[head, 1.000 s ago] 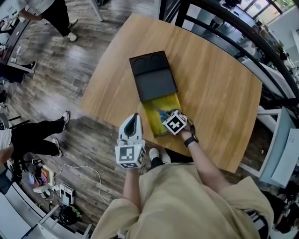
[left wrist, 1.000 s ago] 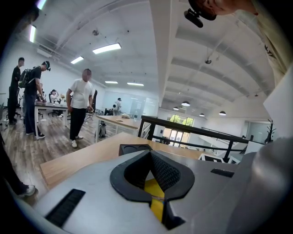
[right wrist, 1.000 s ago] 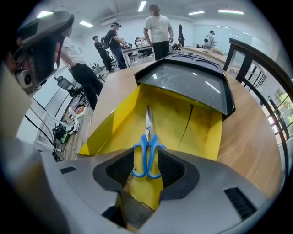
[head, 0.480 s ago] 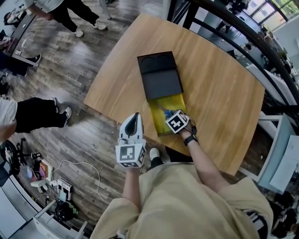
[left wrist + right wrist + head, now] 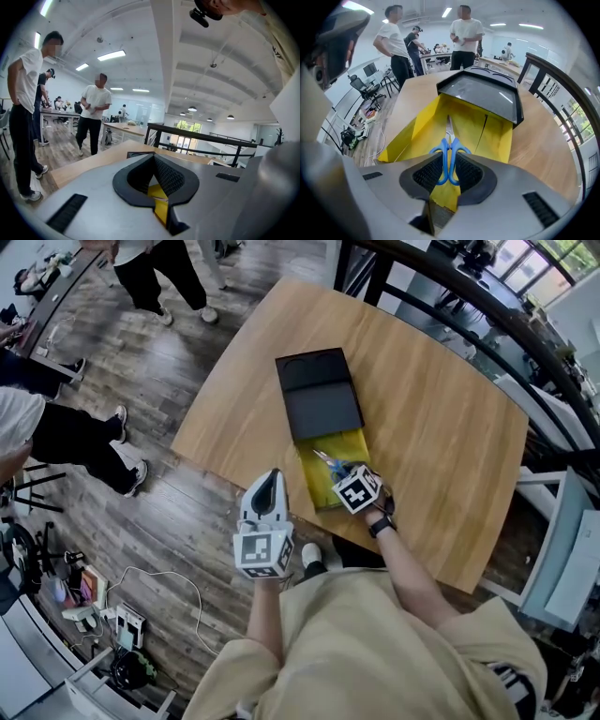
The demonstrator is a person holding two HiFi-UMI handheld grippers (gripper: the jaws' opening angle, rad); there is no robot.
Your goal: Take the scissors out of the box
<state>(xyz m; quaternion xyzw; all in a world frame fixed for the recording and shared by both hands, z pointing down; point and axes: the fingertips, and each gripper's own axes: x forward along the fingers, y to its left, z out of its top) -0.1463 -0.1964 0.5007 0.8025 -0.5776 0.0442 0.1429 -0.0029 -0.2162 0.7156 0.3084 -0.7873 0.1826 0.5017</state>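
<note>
Head view has the left gripper furthest left, held over the wood-plank floor just off the near edge of the table, well apart from the box. In the left gripper view its jaws meet at the tips with nothing between them.

To the right, on the wooden table, lies the box: a black sleeve with a yellow tray sticking out of its near end. The scissors lie inside that yellow tray, along the middle of its floor. They have two bright blue handle loops and slim silver blades, closed together and pointing away toward the black sleeve.

Furthest right, the right gripper points steeply down into the tray. Its jaws have just been closing, and the ribbed pads now press on both sides of the blue loops of the scissors.
</note>
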